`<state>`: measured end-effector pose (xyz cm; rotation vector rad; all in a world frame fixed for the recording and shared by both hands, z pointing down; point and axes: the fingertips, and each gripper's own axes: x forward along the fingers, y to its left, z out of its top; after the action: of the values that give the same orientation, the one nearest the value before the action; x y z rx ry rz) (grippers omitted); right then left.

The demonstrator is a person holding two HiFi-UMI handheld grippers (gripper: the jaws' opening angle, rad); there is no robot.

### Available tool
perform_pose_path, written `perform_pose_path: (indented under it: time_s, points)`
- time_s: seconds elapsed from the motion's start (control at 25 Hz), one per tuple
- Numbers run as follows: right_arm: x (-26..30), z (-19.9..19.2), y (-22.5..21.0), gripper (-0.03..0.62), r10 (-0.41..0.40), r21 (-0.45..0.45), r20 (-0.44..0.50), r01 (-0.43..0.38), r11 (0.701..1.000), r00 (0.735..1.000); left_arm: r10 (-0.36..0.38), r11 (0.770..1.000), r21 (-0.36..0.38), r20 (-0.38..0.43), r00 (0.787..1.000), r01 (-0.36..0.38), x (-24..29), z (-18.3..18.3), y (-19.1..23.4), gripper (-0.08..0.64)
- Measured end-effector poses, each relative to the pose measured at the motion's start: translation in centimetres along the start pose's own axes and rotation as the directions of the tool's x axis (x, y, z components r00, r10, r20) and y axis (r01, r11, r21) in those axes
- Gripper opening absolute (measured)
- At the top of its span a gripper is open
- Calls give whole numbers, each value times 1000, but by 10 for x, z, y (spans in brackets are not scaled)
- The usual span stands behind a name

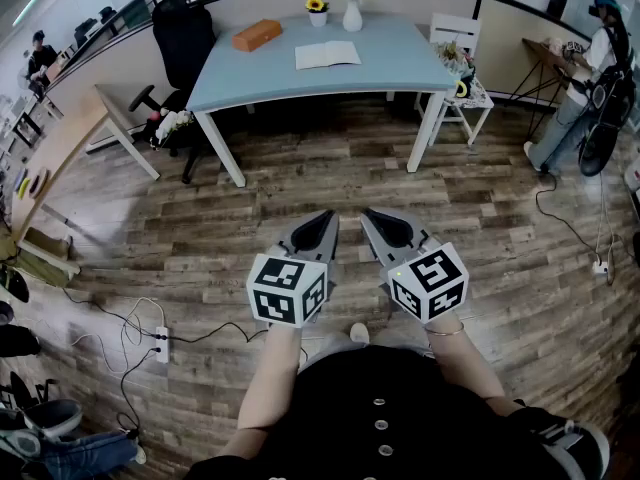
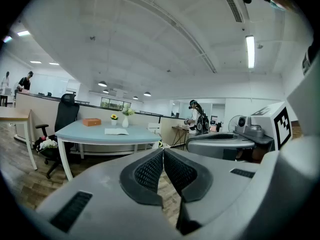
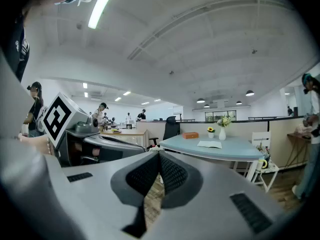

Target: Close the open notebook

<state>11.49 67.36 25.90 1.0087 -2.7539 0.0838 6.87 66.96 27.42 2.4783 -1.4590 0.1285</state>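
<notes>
An open white notebook point(image 1: 328, 55) lies flat on the light blue table point(image 1: 395, 73) far ahead; it also shows as a pale notebook point(image 2: 116, 131) in the left gripper view and a notebook point(image 3: 210, 144) in the right gripper view. My left gripper point(image 1: 324, 220) and right gripper point(image 1: 374, 218) hover side by side over the wooden floor, well short of the table. Both are shut with nothing between their jaws. The left gripper point(image 2: 163, 152) and right gripper point(image 3: 159, 155) tips meet in their own views.
On the table stand an orange box point(image 1: 257, 35), a white vase with flowers point(image 1: 352, 12) and a small sunflower pot point(image 1: 317, 11). A black office chair point(image 1: 183, 43) sits at its left, a white stool point(image 1: 462, 93) at its right. A person point(image 1: 592, 78) stands far right. Cables and a power strip point(image 1: 160, 344) lie on the floor.
</notes>
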Motion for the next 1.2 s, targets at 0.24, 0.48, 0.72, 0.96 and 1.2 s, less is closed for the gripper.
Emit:
perform_pose_path:
  time_s: [0.24,0.48,0.72,0.96,1.2]
  points:
    - [8,-8,-3,2,3,22,-12,-3,1000,1000,-19,1000,0,-45,999,19,12,-6,4,17]
    - [13,-8,-5,2,1,16,-17,-1,1000,1000,-10,1000,-4,-48,999,10,15,-5,10,17]
    - [16,-5,-7,2,6,25,-1,-6,1000,1000,-14,1000,-4,-49,999,14,19,-7,9,17]
    - [18,-6,-21,2,-15,24,4,15,1000,1000,-3,999,-34,13,1000,4,24,-2,13,18]
    - [23,-12,-47,114,-28,34,-16,28,999,999,40,998,-38,8,999,-40,40,-2,21,37]
